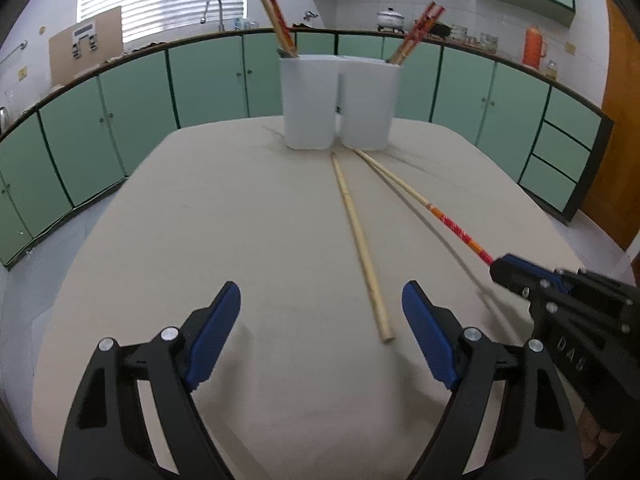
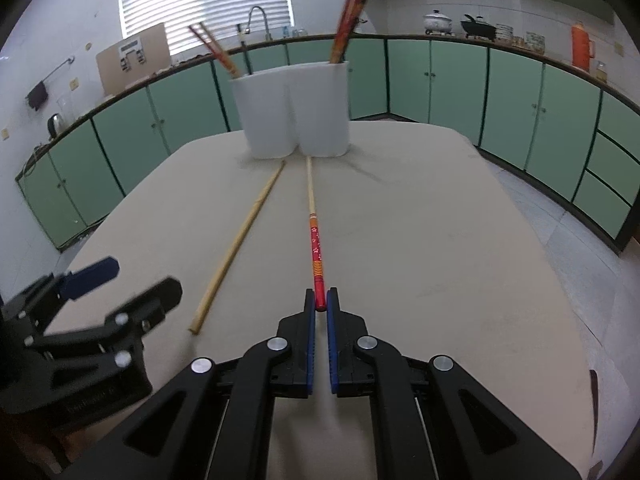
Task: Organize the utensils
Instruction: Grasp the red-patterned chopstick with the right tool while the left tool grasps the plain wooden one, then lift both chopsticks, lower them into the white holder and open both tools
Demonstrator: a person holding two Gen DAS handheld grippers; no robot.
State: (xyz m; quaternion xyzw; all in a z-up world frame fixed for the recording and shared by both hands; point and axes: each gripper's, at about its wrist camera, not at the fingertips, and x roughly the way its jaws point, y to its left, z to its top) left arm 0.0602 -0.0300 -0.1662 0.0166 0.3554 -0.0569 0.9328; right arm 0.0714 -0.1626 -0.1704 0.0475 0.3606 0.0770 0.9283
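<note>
Right gripper (image 2: 321, 303) is clamping the red end of a painted chopstick (image 2: 315, 246), blue pads pinched tight against it. The stick is running straight away from the jaws toward the white holder (image 2: 294, 110): red section with small pale flower marks, then orange bands, then plain pale wood out to the tip, which is sitting near the holder's base. In the left wrist view a second pale shaft is showing alongside its plain half; whether that is another stick or a shadow, cannot tell.

Left gripper (image 1: 321, 334) is hovering over the beige table (image 1: 200, 240), jaws standing wide, nothing between the pads. A plain bamboo chopstick (image 1: 362, 246) is lying flat on the table just inside its right finger, thicker end nearest the camera, thin end pointing at the holder.

The holder is standing upright at the far end of the table, two joined compartments, each with red-patterned chopsticks leaning out.
</note>
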